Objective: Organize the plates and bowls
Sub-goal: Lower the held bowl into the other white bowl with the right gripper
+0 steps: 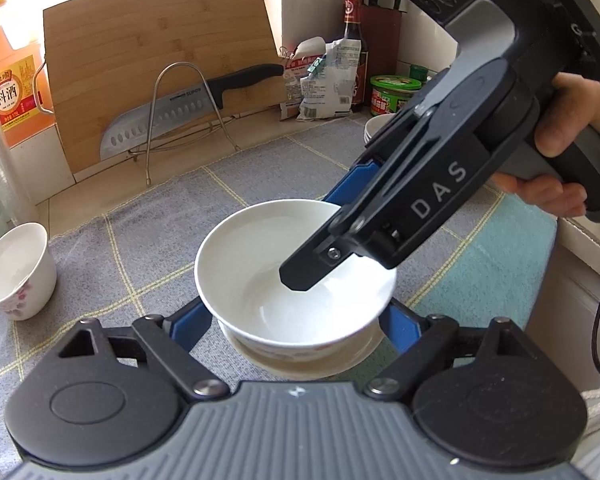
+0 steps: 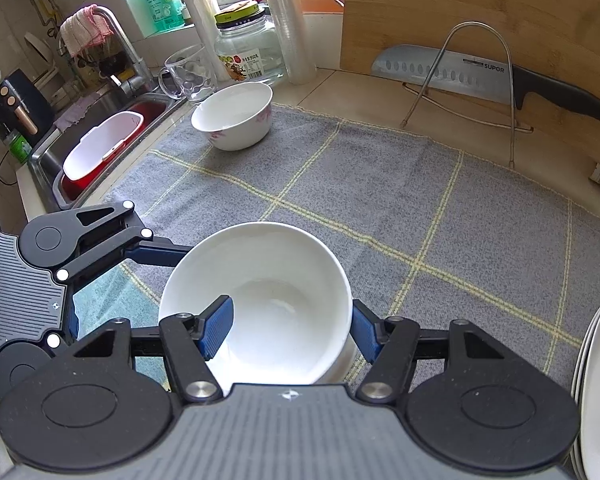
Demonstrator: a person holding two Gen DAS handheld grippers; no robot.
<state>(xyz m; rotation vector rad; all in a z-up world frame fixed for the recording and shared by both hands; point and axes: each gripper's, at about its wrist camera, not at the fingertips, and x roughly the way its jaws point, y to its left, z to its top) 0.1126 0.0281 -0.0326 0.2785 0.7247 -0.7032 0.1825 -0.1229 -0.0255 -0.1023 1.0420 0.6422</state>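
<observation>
Tools are met first: the right tool point(image 2: 288, 332) is drawn to its narrowest and is clamped on the upper bowl point(image 2: 268, 280). One finger is set inside the bowl and the other is kept outside, so that the wall is caught between them. This tool is gripped by a hand point(image 1: 572, 120), which is seen at the right of the left wrist view. The left tool point(image 1: 296, 320) is held fairly wide. Its blue fingers are laid against the two sides of the lower bowl point(image 1: 300, 360), though their tips are hidden by the upper bowl. The upper bowl is sat in the lower one, and both are found at the near middle of a grey checked cloth point(image 2: 380, 200) that is spread over the desk point(image 2: 360, 84). A stack of plates point(image 2: 596, 380) is seen at the cloth's near right edge. Further off, at the cloth's far left corner, a flowered bowl point(image 2: 236, 120) is stood upright, well apart from the pair. Behind it a glass mug point(image 2: 188, 76) and a jar point(image 2: 248, 52) are placed, and a sink point(image 2: 112, 108) is set to their left. At the back a knife point(image 2: 480, 76) is propped before a board point(image 2: 480, 0), which is leaned against the wall.
</observation>
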